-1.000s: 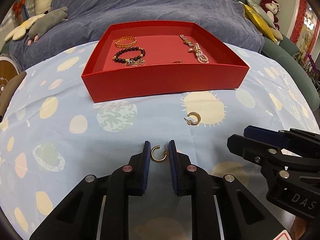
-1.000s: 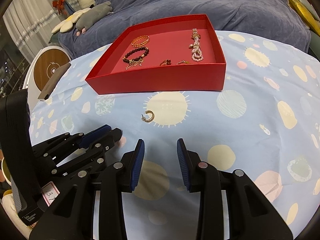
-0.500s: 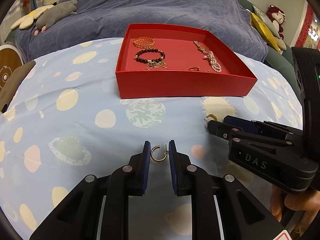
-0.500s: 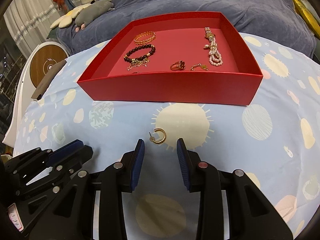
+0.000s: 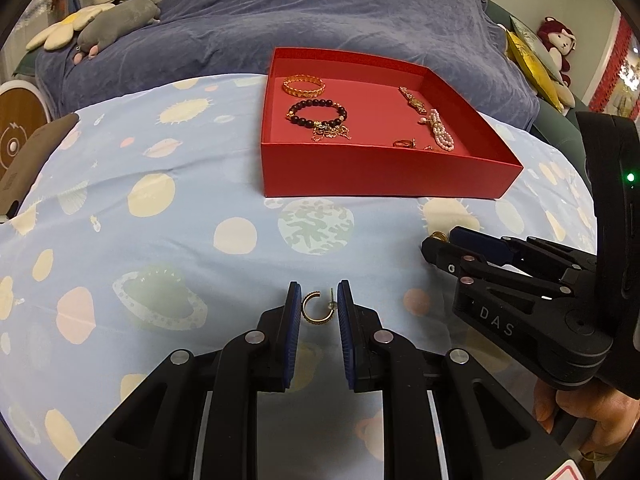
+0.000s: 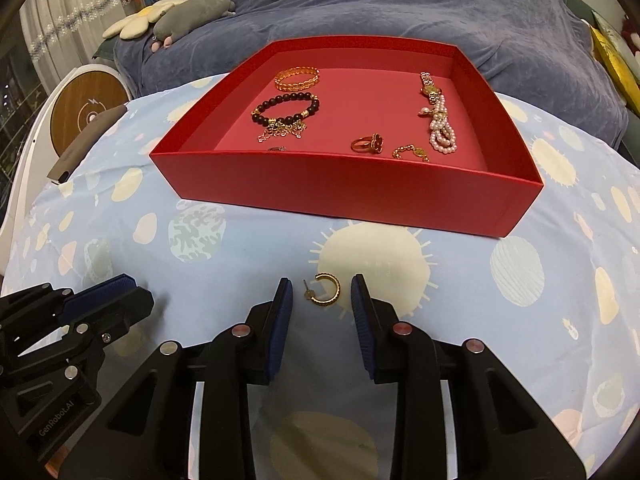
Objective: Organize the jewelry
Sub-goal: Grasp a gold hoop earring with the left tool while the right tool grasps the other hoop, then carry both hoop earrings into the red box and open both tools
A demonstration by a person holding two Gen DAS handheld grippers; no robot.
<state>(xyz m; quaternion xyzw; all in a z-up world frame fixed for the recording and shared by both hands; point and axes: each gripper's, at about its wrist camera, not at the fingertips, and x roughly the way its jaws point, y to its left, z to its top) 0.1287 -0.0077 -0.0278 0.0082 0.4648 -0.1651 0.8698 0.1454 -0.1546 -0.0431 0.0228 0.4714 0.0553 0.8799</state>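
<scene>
Between the left tongs (image 5: pixel 317 307): gold hoop earring (image 5: pixel 316 308), clamped.
Right tongs (image 6: pixel 320 300): apart, just been closing around second hoop earring (image 6: pixel 326 291) lying on the planet-print cloth (image 6: pixel 460 300).
Red tray (image 6: pixel 344 196): 12 o'clock, holding bracelets, ring.

Blue planet-print cloth (image 6: pixel 520 320) covering the work surface. Blue-grey blanket (image 5: pixel 320 8) draping the sofa behind, plush toys (image 6: pixel 176 16) lying on it. Curtain (image 6: pixel 48 20) hanging at left.
</scene>
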